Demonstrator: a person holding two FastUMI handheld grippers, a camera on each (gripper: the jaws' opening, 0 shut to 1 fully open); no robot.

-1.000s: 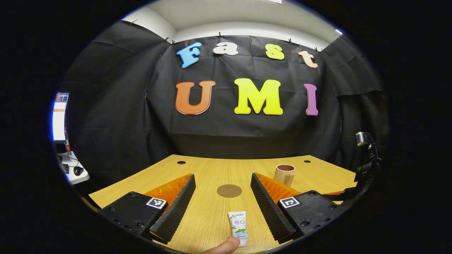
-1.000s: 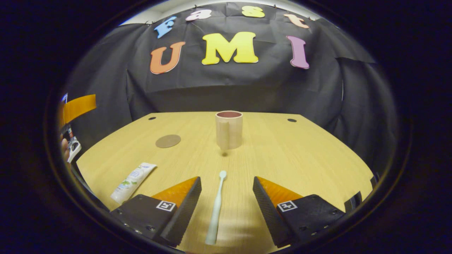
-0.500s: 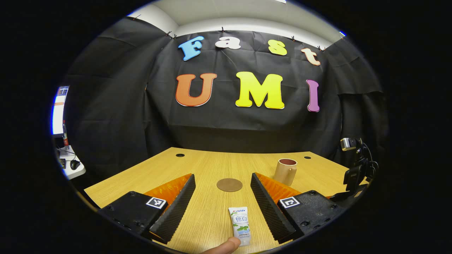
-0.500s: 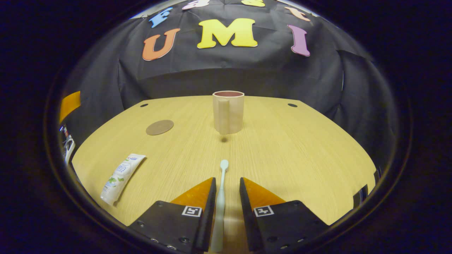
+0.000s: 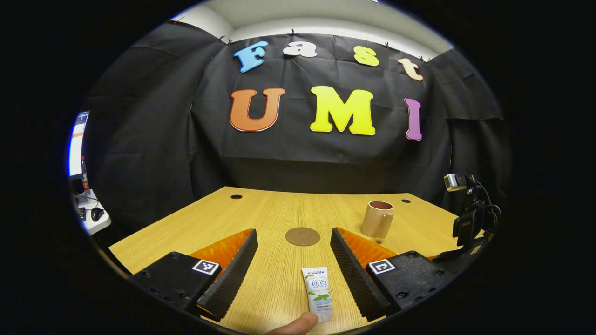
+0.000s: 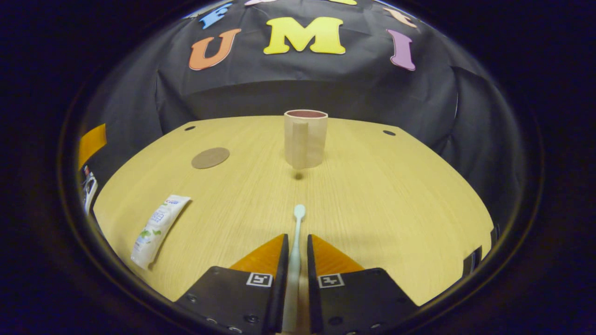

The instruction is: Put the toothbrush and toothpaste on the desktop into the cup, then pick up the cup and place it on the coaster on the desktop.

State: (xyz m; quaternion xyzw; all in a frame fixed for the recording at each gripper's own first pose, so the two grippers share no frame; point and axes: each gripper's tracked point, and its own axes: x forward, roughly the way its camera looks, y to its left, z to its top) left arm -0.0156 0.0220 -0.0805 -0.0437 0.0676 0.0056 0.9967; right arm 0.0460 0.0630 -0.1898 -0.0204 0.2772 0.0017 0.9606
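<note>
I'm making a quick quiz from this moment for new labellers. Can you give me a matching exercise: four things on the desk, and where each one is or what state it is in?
Things:
1. toothbrush
2. toothpaste
3. cup
4. coaster

States:
A. standing upright on the desk, nothing in it that I can see
B. lying flat between open fingers, untouched by them
C. bare round disc, nothing on it
D. clamped between two closed fingers

Pairs: 1-D, 2-B, 3-A, 4-C
</note>
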